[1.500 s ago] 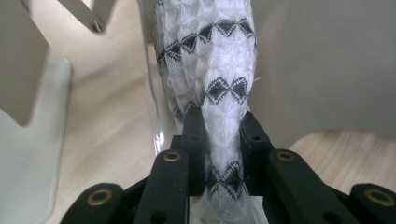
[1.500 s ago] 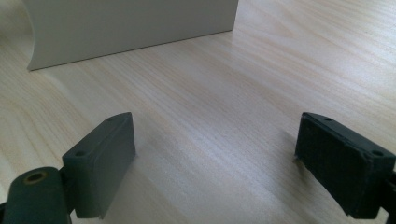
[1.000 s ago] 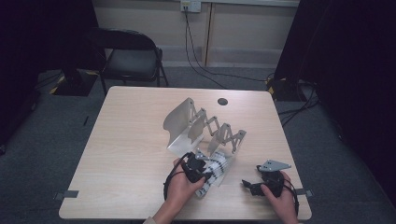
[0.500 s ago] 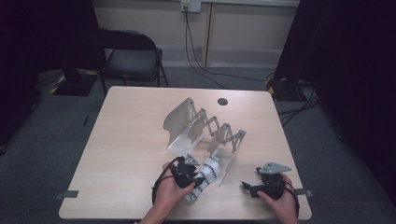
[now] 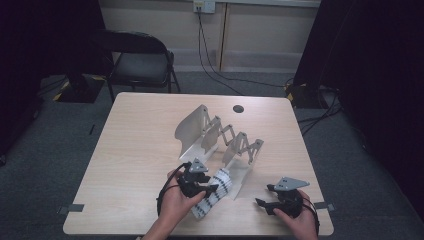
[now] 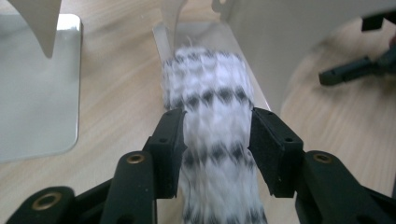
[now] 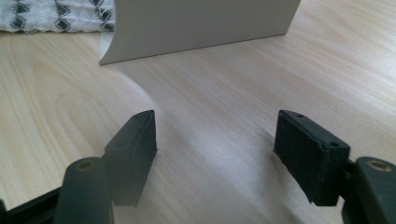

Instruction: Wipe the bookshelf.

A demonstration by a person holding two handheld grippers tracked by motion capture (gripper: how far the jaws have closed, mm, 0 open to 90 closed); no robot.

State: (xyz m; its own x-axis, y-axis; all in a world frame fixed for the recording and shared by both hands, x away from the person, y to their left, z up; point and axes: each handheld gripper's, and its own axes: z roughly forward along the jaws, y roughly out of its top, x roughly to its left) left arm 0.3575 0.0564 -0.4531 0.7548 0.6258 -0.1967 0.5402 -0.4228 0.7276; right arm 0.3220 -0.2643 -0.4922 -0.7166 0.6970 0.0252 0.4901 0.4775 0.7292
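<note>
Since the earlier frames the left claw (image 5: 212,189) has drawn back from the rack toward the near edge of the counter (image 5: 135,150), and its jaws have just been opening around the rolled white cloth with black diamond print (image 5: 212,195). In the left gripper view the cloth (image 6: 212,140) lies between the two black pads (image 6: 170,140), which sit right at its sides; it is hard to tell whether they press on it or merely flank it, so I read the grip as loosening rather than firm. The cloth lies on the counter near the middle of the near edge, its far end touching or just beside the nearest curved divider of the silver expanding metal rack (image 5: 220,137).

The right claw (image 5: 265,202) rests near the near right corner, its jaws having just been closing somewhat, yet apart with nothing between them; the right gripper view shows bare wood between its pads (image 7: 135,144).

As a judgement, the work looks early to midway: the roll has been brought up to the rack but is not yet standing in a slot between dividers. What seems left is seating it upright there and letting go fully.
</note>
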